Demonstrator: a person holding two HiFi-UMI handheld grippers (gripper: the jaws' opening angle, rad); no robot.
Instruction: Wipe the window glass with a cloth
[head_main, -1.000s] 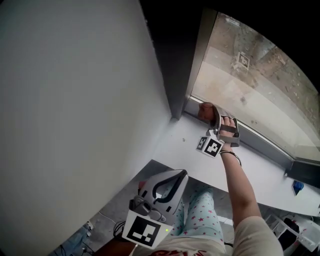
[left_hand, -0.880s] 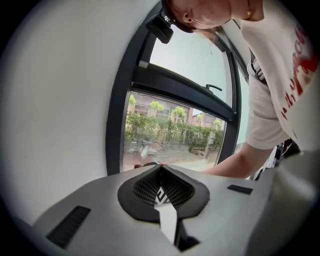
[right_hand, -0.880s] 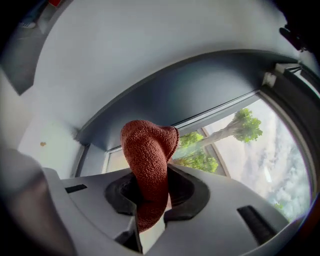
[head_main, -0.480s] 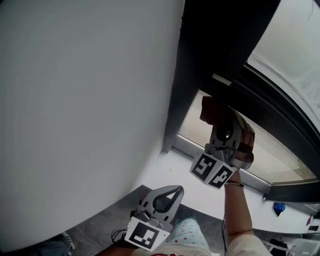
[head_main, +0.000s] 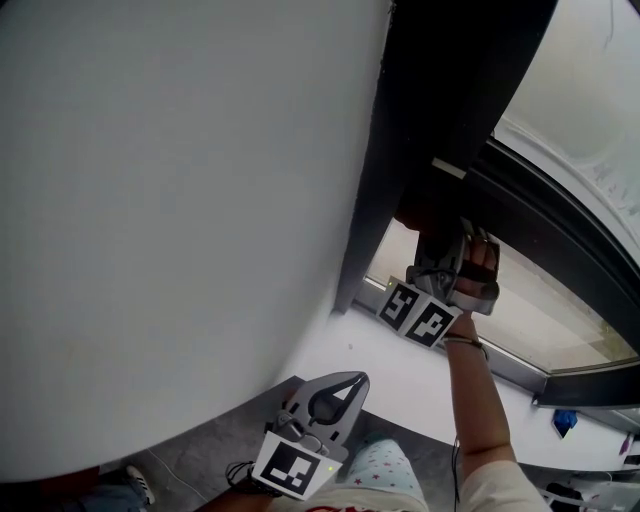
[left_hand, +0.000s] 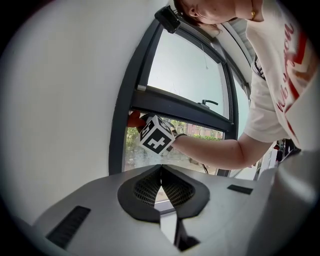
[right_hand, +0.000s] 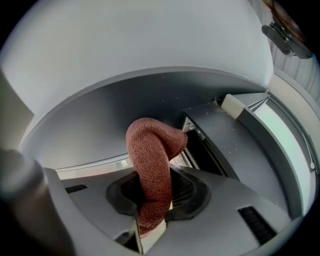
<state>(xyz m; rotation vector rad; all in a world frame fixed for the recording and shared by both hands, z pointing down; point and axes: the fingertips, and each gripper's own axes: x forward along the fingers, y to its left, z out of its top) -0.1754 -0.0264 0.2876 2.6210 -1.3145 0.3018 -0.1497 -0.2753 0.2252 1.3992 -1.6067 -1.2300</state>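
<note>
One rust-red cloth (right_hand: 152, 170) is clamped in the right gripper (right_hand: 152, 202), whose jaws are closed on its lower end. The rest of the cloth rises between them and folds over at the top into a rounded wad. In the left gripper view the cloth (left_hand: 134, 120) sits in the upper left corner of the lower window glass (left_hand: 200, 137), where the dark upright of the window frame (left_hand: 125, 110) meets the horizontal bar (left_hand: 185, 107) that splits the window. Whether the wad actually presses on the pane cannot be told.

That corner is tight: post on the left, bar directly above, and the white wall (head_main: 170, 200) just beyond the post. The open room lies rightward along the glass (head_main: 520, 310) and down toward the white sill (head_main: 400, 370).

The right gripper (head_main: 450, 265) is held up at arm's length, its marker cube (left_hand: 157, 136) facing back. The left gripper (left_hand: 161, 175) hangs low near the person's lap, well apart from the window, jaws brought together with nothing between them; from the head view it (head_main: 330, 395) points up toward the sill.

Counted: one cloth, two grippers, and two panes stacked either side of the bar, the upper pane (left_hand: 185, 70) above it with one handle (left_hand: 209, 103) by its lower right edge
</note>
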